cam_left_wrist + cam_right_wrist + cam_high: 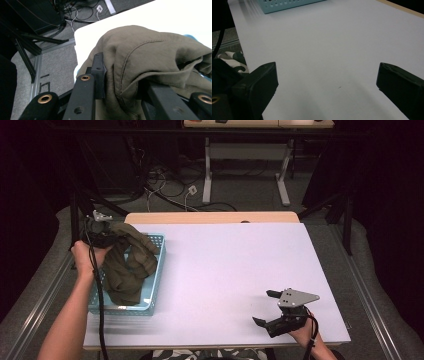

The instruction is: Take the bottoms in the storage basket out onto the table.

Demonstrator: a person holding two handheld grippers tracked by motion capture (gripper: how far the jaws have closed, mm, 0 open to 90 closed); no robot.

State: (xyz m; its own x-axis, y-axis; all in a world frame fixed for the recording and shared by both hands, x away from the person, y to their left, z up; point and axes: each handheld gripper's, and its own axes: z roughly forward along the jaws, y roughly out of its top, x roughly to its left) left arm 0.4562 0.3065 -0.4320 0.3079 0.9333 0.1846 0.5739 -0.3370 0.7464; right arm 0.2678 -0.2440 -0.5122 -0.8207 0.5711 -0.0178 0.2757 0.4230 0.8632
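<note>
Left gripper (102, 236) jaws clamped on the olive garment (129, 262), lifting it from the blue basket (156, 285); right gripper (268, 309) gapes empty. Next: clear the rim.

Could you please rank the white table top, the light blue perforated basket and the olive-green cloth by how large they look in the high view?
1. White table top.
2. Light blue perforated plastic basket.
3. Olive-green crumpled cloth, close to the basket in apparent size, so that order is unsure.

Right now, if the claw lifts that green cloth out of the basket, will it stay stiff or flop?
Probably flop: the green cloth already sags in folds from the left claw shut on it. It looks light and may drag on the basket rim.
</note>
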